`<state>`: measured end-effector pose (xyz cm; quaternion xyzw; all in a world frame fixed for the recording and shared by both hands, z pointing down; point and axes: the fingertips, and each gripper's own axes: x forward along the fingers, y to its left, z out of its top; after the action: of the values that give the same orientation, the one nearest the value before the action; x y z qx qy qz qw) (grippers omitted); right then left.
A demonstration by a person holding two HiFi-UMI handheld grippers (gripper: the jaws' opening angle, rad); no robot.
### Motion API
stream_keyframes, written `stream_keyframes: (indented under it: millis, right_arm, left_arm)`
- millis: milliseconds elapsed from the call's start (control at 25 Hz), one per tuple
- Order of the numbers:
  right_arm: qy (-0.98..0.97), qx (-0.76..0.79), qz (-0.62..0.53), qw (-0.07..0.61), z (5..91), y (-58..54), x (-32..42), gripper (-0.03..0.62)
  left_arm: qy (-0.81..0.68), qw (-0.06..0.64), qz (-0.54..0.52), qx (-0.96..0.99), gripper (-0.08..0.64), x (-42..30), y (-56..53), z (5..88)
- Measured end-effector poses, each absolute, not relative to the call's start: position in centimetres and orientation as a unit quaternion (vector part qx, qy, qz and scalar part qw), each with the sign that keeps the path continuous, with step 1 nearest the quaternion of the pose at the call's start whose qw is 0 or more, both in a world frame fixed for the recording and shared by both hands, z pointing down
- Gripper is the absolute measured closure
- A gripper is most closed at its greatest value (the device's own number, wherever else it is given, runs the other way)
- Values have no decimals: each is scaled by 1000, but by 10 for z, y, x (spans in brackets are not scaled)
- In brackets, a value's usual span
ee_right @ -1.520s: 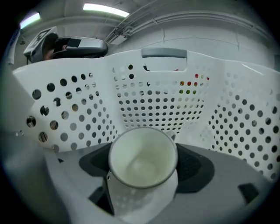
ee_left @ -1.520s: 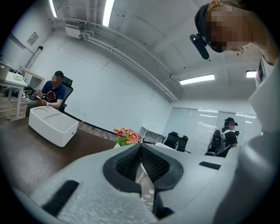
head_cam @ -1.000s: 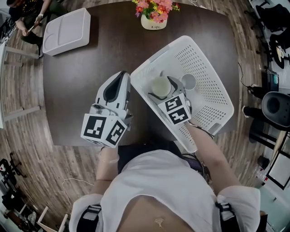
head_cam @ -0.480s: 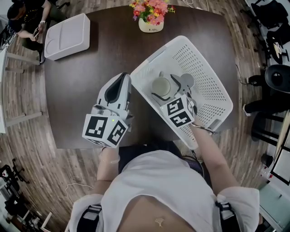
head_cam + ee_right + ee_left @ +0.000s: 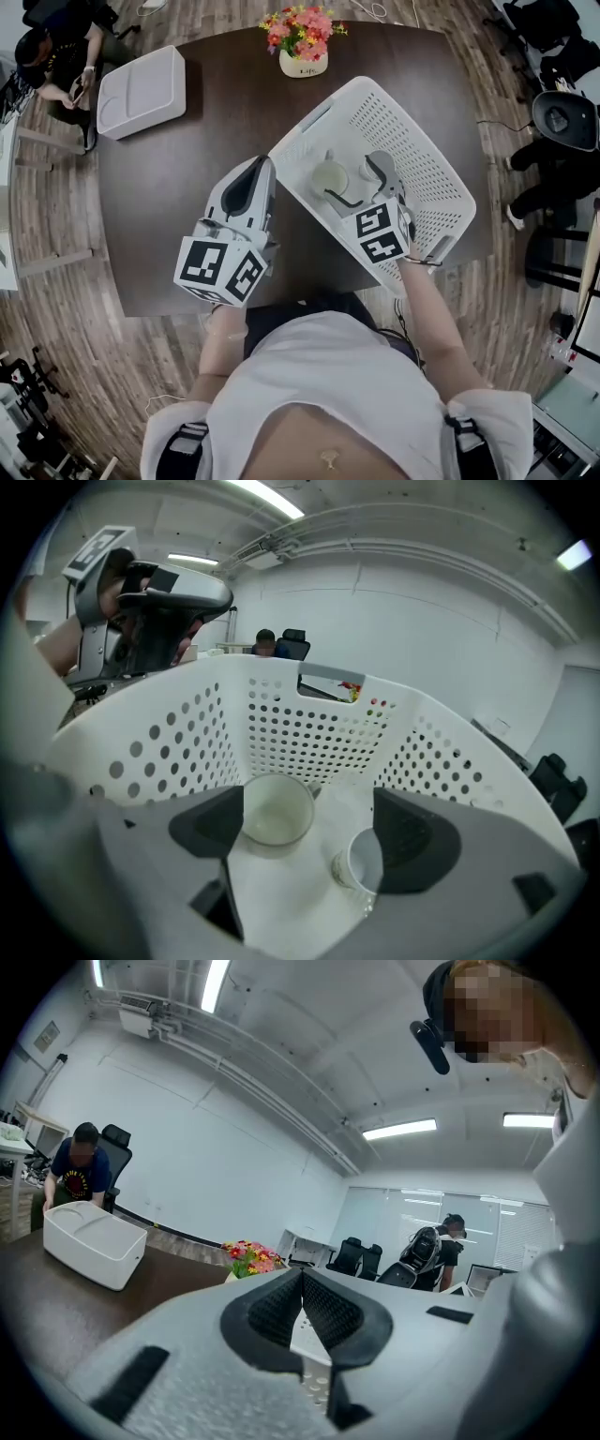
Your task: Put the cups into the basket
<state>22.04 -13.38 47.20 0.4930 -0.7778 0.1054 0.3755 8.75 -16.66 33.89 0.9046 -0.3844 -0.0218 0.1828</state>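
Inside the white basket [image 5: 427, 169] [image 5: 309, 733] a pale green cup [image 5: 330, 176] [image 5: 274, 813] stands upright near the left wall. A smaller grey-white cup [image 5: 359, 862] stands just beside it, partly behind one jaw in the right gripper view. A second ago the right gripper [image 5: 354, 180] [image 5: 314, 832] sat close over the green cup. It has since drawn back towards the basket's near edge, and its jaws now stand wide apart with nothing pinched, the green cup just beside one pad. The left gripper [image 5: 251, 178] [image 5: 302, 1293] has kept its place just outside the basket's left wall, over the dark table [image 5: 178, 187], with its jaws pressed together and empty. Beyond the basket's far corner a pot of pink and yellow flowers [image 5: 302, 37] [image 5: 248, 1258] carries a small dark word that looks like "Life". Well to the left of the basket lies a white tray [image 5: 141, 80] [image 5: 94, 1241]. Each gripper's cube shows black-and-white square markers, with no letters
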Motion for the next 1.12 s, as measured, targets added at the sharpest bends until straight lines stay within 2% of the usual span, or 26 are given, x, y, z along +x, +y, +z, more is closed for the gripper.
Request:
stream_keyframes:
  millis: [320, 520, 760, 800, 840, 880, 1120]
  right_arm:
    - [-759, 562, 109, 311, 424, -139, 256, 157]
    - [-750, 588, 75, 293, 382, -135, 258, 158]
    - [-714, 635, 88, 282, 354, -120, 260, 160]
    - [-697, 659, 86, 270, 348, -117, 265, 183]
    - [-675, 686, 84, 256, 343, -114, 271, 357]
    - [-653, 713, 83, 241, 338, -110, 279, 581]
    - [-612, 772, 102, 136, 317, -84, 293, 581]
  left_arm:
    - [-370, 163, -23, 914, 551, 87, -157, 322]
    - [-357, 152, -21, 922, 550, 82, -150, 313]
    - [-336, 144, -22, 930, 551, 74, -141, 303]
    - [-333, 143, -21, 932, 551, 72, -140, 302]
    - [-331, 142, -19, 933, 549, 69, -139, 302]
    - [-330, 141, -18, 933, 550, 65, -139, 301]
    - [-336, 130, -7, 933, 551, 57, -133, 299]
